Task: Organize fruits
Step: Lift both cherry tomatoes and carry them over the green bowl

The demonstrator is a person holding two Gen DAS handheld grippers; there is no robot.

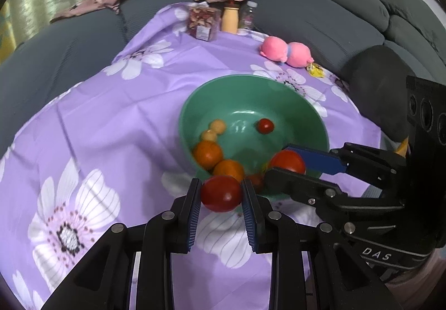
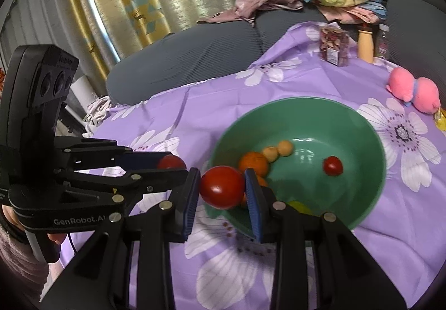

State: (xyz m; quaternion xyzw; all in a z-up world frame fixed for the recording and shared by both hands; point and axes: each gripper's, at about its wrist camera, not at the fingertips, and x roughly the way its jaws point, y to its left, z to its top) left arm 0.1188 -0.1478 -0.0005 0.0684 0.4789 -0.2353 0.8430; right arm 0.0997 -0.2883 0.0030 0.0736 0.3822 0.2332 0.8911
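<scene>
Fruits in bowl on tablecloth, jars behind.

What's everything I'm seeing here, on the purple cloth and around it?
bowl: one, green, mid-cloth
small tomato: one, red, in bowl
oranges: two, in bowl
pale round fruits: two, yellowish, in bowl
big tomatoes: two, red, one in each claw
plush toy: one, pink, beyond bowl
jars and bottles: three, far edge
tablecloth: purple, floral
sofa: grey, clothes piled on it
left claw, right claw: black, blue pads
</scene>
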